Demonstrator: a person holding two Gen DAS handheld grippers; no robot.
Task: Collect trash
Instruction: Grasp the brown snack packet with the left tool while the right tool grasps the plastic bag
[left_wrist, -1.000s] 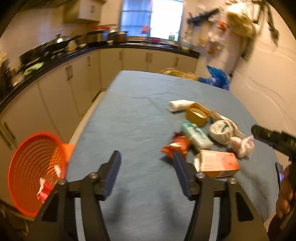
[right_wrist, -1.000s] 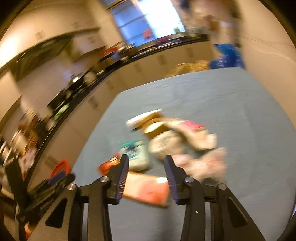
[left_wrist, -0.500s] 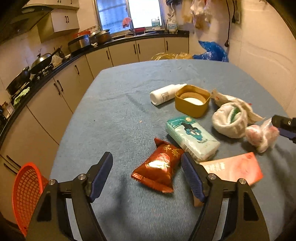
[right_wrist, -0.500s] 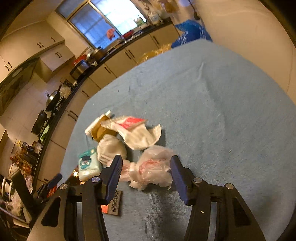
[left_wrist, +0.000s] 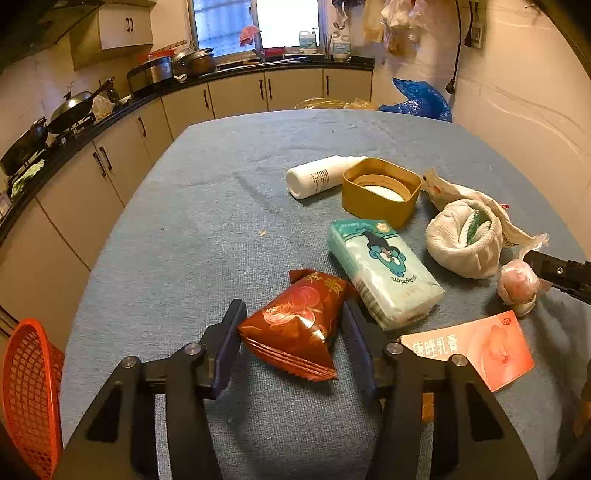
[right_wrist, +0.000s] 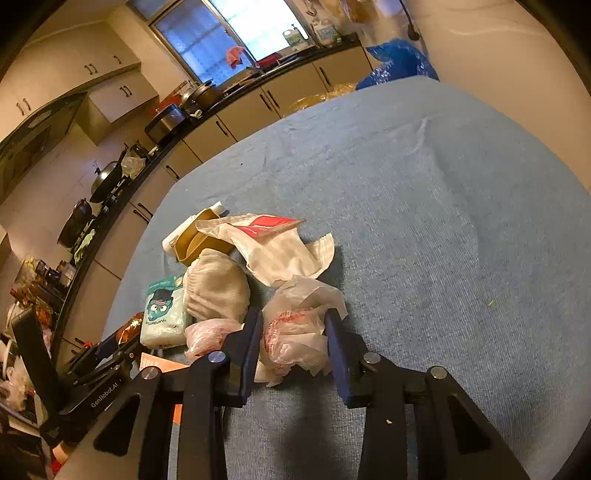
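Note:
Trash lies on the blue table (left_wrist: 207, 221). My left gripper (left_wrist: 293, 325) is open, its fingers on either side of a red snack packet (left_wrist: 299, 325). My right gripper (right_wrist: 293, 339) is open around a crumpled clear plastic bag with red print (right_wrist: 295, 328); its tip (left_wrist: 554, 273) shows in the left wrist view. Nearby lie a teal tissue pack (left_wrist: 384, 269), a white cloth bundle (left_wrist: 461, 240), a pink plastic wad (left_wrist: 517, 286), a pink box (left_wrist: 476, 347), a white bottle (left_wrist: 321, 177) and a yellow tub (left_wrist: 380, 190).
An orange mesh basket (left_wrist: 29, 391) hangs off the table's left edge. A white torn wrapper (right_wrist: 273, 243) lies behind the plastic bag. Kitchen counters with pots run along the left and back. A blue bag (left_wrist: 417, 99) sits beyond the table's far end.
Both grippers moved forward and down to the trash. The left now straddles the red packet; the right now straddles the crumpled plastic bag. The basket slid toward the left edge of view.

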